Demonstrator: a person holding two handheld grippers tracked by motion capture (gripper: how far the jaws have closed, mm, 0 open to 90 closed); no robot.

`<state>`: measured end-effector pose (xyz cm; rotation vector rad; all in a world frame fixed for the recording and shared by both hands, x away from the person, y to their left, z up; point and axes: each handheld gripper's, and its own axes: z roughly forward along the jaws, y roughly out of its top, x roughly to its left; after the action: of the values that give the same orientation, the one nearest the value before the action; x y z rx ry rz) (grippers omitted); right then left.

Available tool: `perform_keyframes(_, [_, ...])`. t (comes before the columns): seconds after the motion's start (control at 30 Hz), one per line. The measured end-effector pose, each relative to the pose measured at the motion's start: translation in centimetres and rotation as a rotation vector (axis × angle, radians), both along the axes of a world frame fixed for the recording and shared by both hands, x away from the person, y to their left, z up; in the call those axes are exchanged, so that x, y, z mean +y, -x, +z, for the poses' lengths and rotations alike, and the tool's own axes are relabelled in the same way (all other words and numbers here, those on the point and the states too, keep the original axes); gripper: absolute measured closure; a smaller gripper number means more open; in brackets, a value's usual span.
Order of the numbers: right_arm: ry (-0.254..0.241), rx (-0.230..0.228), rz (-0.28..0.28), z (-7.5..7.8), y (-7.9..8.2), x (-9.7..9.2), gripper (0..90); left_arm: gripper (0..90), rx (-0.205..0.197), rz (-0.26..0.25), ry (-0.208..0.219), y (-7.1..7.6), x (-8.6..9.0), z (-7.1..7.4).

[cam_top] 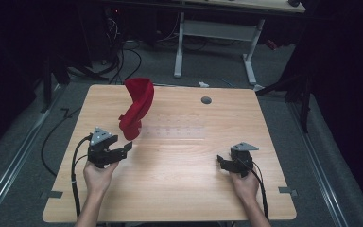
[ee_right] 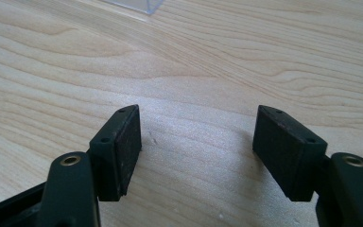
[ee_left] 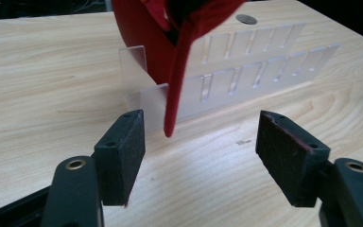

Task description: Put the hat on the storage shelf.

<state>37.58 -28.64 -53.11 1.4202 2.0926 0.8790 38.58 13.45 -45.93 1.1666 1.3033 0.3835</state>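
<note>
On the wooden table [cam_top: 179,189], a red cap [cam_top: 136,108] stands propped in the clear slotted rack [cam_top: 175,131], at one o'clock from the left gripper [cam_top: 123,149], whose fingers [ee_left: 123,156] gape wide and empty, like the right gripper [cam_top: 223,163].

No readable text, labels, brands, numbers or signs anywhere. The wooden table [cam_top: 179,189] carries bare wood grain only, and the red cap [cam_top: 136,108] standing on it, the clear slotted rack [ee_left: 246,66] beside the cap, and the small grey disc [cam_top: 206,100] further back on the table all show plain unmarked surfaces. Small grey tape pieces at the table's near corners are too small to tell any marking.
</note>
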Motion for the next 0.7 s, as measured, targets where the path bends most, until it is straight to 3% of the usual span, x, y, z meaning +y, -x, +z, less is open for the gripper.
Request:
perform_keyframes(0.23, [0.001,0.0,0.004,0.0,0.0,0.0,33.3,33.7,-0.011,-0.008,0.02,1.2,0.1,0.1])
perform_keyframes(0.7, [0.001,0.001,0.005,0.0,0.0,0.0,33.2,33.2,0.023,-0.034,0.024,2.8,-1.2,-1.5])
